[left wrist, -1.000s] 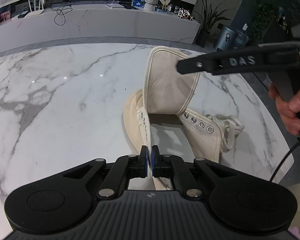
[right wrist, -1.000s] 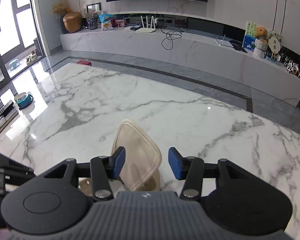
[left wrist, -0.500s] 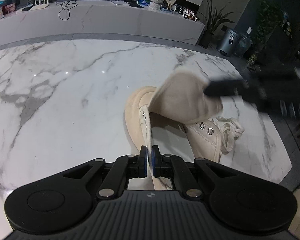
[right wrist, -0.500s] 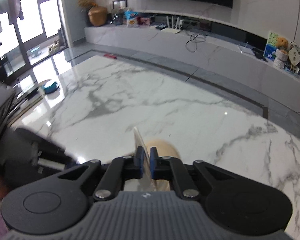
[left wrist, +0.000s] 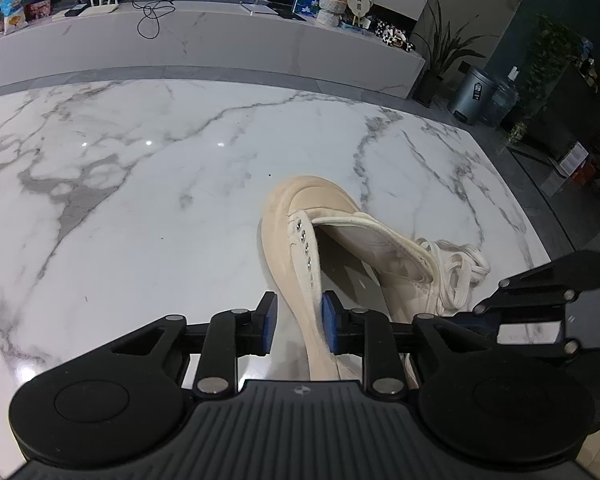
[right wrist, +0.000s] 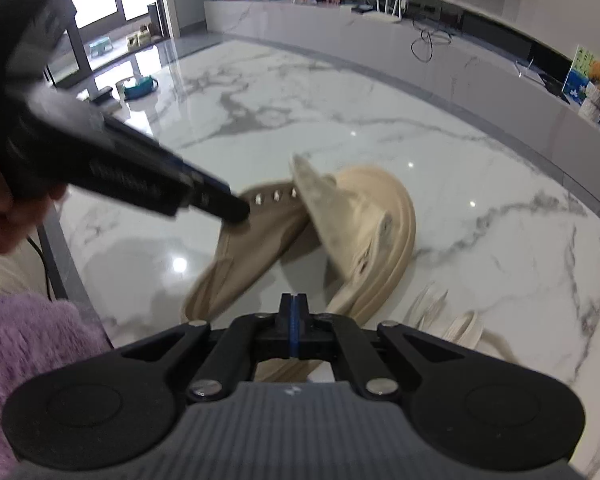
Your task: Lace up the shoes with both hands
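A cream canvas shoe (left wrist: 300,208) lies on the white marble table (left wrist: 140,200), toe pointing away. Its tongue (left wrist: 380,248) leans over the open throat. My left gripper (left wrist: 298,326) has its jaws opening, with the left eyelet flap (left wrist: 310,256) standing between the blue pads and only brushing the right one. The loose white lace (left wrist: 460,268) is bunched beside the shoe's right side. My right gripper (right wrist: 294,320) is shut with nothing between its pads, hovering near the shoe's heel end. In the right wrist view the left gripper (right wrist: 234,210) sits at the eyelet flap (right wrist: 276,200), blurred.
The table's near edge (right wrist: 64,264) runs by a purple fuzzy sleeve (right wrist: 28,344) and a hand (right wrist: 0,216). A long low cabinet (left wrist: 220,44) with clutter stands behind the table. A bin (left wrist: 474,94) and plants are off the table's far right corner.
The right gripper closed on the upright tongue, folded it down, then came off it and dropped lower right, shut. The left jaws, which pinched the eyelet flap, have parted.
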`<action>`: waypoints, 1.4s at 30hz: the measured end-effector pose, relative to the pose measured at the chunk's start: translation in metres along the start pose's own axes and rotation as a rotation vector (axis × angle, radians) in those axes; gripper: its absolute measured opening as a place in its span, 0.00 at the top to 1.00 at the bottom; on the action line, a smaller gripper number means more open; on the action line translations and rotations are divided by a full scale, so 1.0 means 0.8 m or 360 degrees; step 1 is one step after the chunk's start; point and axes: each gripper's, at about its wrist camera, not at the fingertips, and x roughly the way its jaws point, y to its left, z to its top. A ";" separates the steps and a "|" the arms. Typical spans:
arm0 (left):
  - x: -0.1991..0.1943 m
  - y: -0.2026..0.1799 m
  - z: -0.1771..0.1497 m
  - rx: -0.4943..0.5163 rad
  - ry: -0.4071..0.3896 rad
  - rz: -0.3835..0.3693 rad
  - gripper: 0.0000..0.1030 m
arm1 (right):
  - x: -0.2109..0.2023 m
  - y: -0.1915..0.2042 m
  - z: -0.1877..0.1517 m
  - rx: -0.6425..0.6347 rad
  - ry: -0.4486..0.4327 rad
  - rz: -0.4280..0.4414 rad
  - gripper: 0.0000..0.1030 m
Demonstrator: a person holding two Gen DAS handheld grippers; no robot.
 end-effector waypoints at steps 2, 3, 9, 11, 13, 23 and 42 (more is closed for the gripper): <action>-0.001 -0.001 -0.001 0.0004 -0.0002 0.0005 0.75 | 0.001 0.001 -0.003 0.0007 -0.0012 0.0005 1.00; -0.002 -0.002 -0.001 0.0005 -0.0001 0.0003 0.75 | 0.001 0.002 -0.003 0.0013 -0.0015 0.0008 1.00; -0.002 -0.002 -0.003 0.0014 0.0007 -0.0013 0.75 | -0.018 0.005 -0.001 -0.0014 -0.0063 -0.0033 0.94; -0.001 -0.002 -0.004 0.0011 0.0011 -0.0022 0.75 | -0.027 0.002 0.002 -0.0004 -0.0091 -0.0054 0.91; 0.000 -0.003 -0.004 0.0011 0.0014 -0.0037 0.75 | -0.034 -0.002 0.007 -0.0001 -0.0115 -0.0083 0.75; 0.004 -0.003 -0.007 0.0031 0.0039 -0.0072 0.82 | -0.033 -0.007 0.044 -0.0045 -0.0192 -0.0113 0.59; -0.004 0.010 -0.003 -0.0003 0.0015 -0.0126 0.88 | 0.020 0.021 0.047 -0.0219 -0.0073 -0.0001 0.96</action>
